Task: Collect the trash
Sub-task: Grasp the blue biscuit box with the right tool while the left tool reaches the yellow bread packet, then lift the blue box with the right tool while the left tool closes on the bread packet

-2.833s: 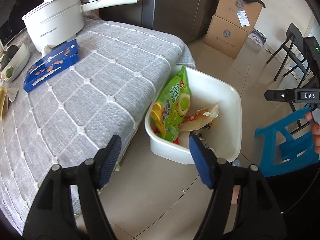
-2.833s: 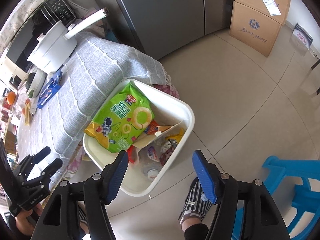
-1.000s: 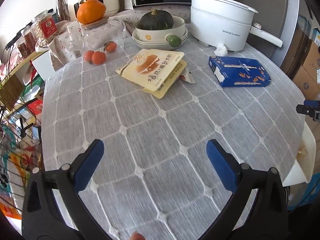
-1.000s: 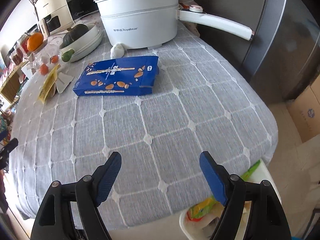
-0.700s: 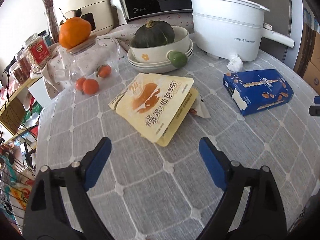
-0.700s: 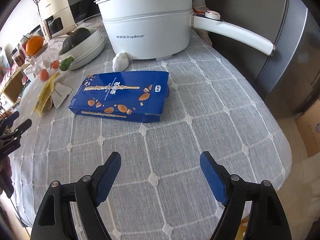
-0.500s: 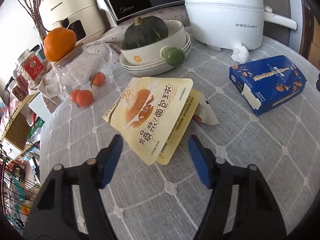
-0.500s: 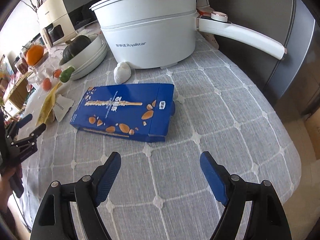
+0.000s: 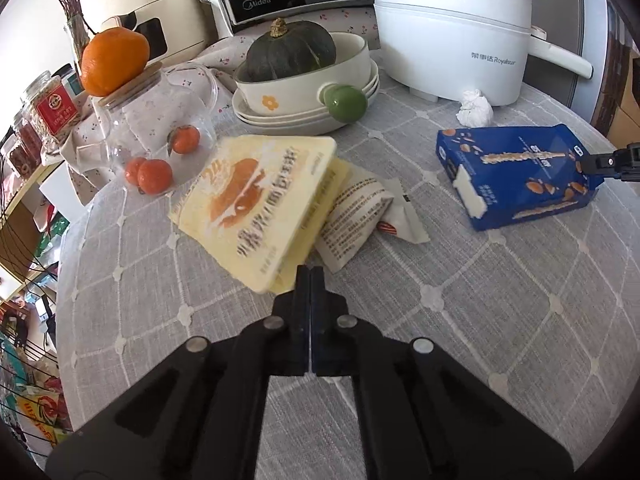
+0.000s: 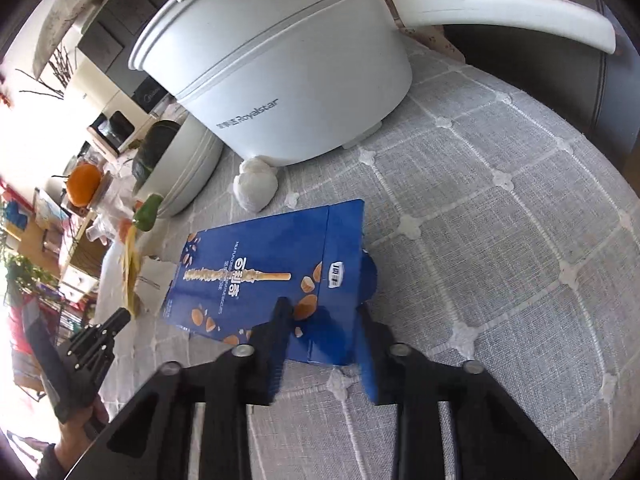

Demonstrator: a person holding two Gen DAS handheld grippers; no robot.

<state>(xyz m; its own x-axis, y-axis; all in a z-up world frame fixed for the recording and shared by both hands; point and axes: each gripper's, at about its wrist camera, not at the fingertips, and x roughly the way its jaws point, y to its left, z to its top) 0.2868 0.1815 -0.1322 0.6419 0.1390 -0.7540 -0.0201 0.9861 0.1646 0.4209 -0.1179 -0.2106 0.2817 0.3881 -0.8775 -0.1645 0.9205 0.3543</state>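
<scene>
The left tool (image 9: 310, 280) pinches the yellow packet's (image 9: 256, 196) near corner at twelve o'clock, while the right tool (image 10: 320, 320) straddles the blue box's (image 10: 264, 276) near end, its length running toward ten o'clock.

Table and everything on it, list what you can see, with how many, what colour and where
Tablecloth: one, grey, over the table.
Yellow snack bags: two stacked, centre, near corner in the left gripper.
White wrapper: one, right of the bags.
Blue biscuit box: one, right side, between the right gripper's fingers.
Crumpled tissue: one, white, by the pot.
Electric pot: one, white, back right.
Pumpkin: one, dark green, in a white bowl.
Small oranges: three, by the glass jar.
Big orange: one, on the jar lid.
Left gripper: black, shut.
Right gripper: black with blue pads, closing round the box.
</scene>
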